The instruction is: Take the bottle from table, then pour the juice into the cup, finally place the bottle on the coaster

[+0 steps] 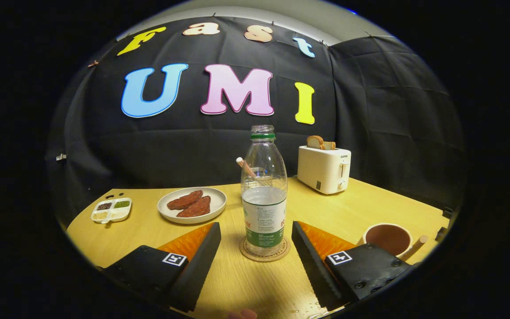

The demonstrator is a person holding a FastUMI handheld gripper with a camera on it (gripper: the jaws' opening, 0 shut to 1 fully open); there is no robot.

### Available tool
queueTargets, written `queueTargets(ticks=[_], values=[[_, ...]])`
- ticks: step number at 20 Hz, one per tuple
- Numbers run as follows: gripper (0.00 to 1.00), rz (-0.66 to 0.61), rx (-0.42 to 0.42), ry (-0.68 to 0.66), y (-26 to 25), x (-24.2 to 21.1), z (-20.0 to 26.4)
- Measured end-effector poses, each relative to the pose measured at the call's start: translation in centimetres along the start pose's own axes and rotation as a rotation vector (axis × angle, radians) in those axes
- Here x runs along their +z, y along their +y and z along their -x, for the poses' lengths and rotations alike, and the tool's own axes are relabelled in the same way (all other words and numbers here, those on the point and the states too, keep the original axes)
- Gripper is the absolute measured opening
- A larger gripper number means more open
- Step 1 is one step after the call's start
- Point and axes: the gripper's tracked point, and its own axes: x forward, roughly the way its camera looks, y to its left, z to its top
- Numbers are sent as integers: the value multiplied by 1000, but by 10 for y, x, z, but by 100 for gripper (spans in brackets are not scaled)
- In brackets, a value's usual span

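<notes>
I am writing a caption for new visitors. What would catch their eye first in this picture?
First comes the clear bottle, standing upright on the round coaster just ahead of the open tongs, whose fingers stand apart from it. Next, the white toaster with bread, behind and to the right, and the plate of reddish slices to the left.

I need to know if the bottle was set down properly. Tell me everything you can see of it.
The bottle is clear plastic, uncapped, with a green ring at its neck and a white-and-green label around its lower body. It stands upright on the round coaster, about half full of clear liquid. It sits just ahead of the open gripper, between the lines of its fingers; neither finger touches it.
</notes>
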Motion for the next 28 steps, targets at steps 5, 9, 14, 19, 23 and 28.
queueTargets(ticks=[5,9,14,19,23,28], values=[[99,1,97,-36,12,36,53],[98,-36,181,-93,20,82,92],[98,-28,264,-159,16,143,129],[98,-49,310,-204,1,192,155],[98,-53,322,-223,-13,217,165],[99,-47,327,-211,-24,221,164]])
